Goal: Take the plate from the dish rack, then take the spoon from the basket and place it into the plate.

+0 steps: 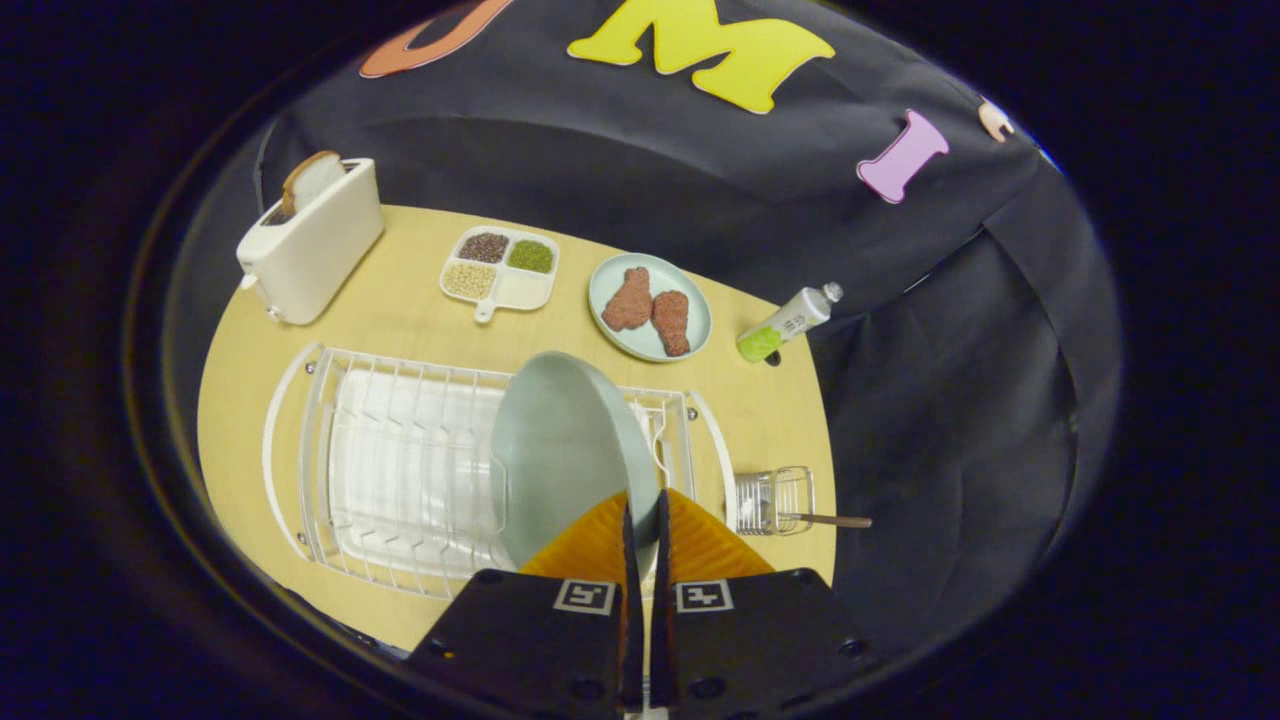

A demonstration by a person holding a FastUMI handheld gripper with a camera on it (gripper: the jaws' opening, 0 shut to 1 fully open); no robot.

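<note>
Pale grey-green round plate (565, 455), smooth, stood on edge, your gripper (645, 520) had its jaws closed nearly together on its lower rim, over the white wire dish rack (400, 470), wire basket (775, 498) beside on the wooden surface (400, 310), spoon (825, 520) handle pointing outward past the surface edge.

We count two plates (570, 450) (650, 305), one dish rack (400, 470), one basket (775, 500), one spoon (825, 520), one toaster (310, 240), one divided tray (500, 272) and one bottle (790, 322).
</note>
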